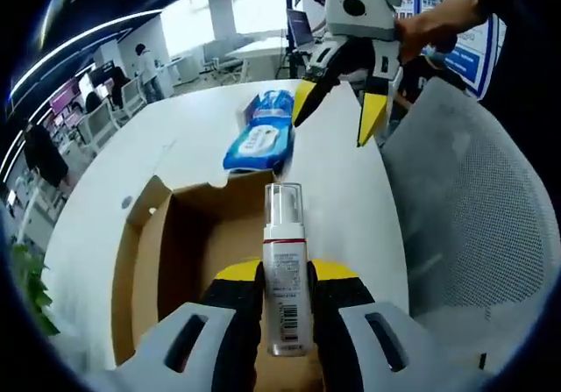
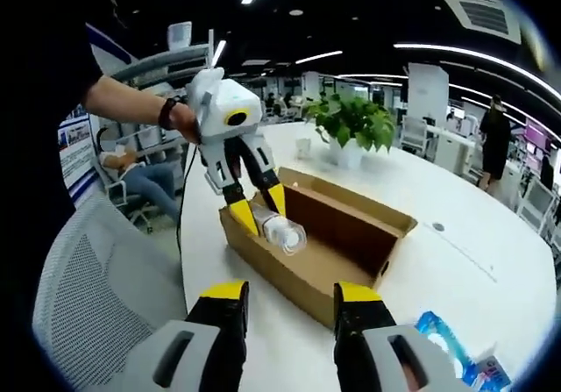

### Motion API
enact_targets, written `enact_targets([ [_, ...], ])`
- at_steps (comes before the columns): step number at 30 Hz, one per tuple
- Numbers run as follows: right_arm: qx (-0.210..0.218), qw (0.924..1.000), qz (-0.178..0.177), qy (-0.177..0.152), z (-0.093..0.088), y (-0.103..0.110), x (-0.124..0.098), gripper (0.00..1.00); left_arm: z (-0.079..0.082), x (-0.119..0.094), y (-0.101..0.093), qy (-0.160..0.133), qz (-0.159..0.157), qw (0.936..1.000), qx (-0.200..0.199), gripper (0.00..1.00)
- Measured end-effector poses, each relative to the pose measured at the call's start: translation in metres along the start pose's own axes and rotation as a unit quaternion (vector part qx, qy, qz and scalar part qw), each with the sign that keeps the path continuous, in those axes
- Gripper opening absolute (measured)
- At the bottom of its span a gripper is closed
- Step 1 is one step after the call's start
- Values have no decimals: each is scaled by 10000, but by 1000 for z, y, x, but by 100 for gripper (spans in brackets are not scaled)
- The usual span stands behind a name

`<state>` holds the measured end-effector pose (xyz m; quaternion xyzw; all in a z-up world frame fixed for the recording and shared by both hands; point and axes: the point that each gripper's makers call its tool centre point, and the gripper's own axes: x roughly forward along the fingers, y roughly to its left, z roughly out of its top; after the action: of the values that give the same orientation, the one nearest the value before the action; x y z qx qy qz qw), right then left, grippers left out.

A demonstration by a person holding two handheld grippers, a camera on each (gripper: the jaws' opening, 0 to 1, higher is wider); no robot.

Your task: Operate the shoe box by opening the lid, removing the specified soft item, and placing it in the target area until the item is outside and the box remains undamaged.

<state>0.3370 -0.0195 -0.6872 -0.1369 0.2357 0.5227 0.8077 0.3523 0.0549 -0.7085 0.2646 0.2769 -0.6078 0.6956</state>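
My left gripper [image 1: 285, 280] is shut on a white pump bottle [image 1: 284, 234] and holds it upright over the open cardboard shoe box [image 1: 166, 234]. In the right gripper view the same left gripper [image 2: 259, 208] hangs at the near end of the box [image 2: 351, 234], the bottle [image 2: 282, 231] between its yellow tips. My right gripper [image 2: 289, 293] is open with nothing between its fingers, and stands apart from the box. It also shows beyond the box [image 1: 337, 111], above the table. A blue soft pack of wipes [image 1: 260, 134] lies on the table outside the box.
The box sits on a white round table [image 1: 342, 190]. A grey mesh chair [image 1: 478, 208] stands close by the table's edge. A potted plant [image 2: 351, 124] stands at the far side. The blue pack [image 2: 447, 344] lies near my right gripper. People sit farther off.
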Motion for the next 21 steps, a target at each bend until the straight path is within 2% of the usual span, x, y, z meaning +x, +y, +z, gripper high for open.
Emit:
enact_targets([
  [6,-333,9991,276,-3,5,11,0,38,19,6,-21,-34,-335,9989,325,19],
  [13,-412,9979,494,-4,5,19,-2,37,38,13,-44,-117,-690,9957,602,19],
  [21,-436,9956,807,-171,9,33,-8,30,48,15,-53,-171,-888,9928,792,19],
])
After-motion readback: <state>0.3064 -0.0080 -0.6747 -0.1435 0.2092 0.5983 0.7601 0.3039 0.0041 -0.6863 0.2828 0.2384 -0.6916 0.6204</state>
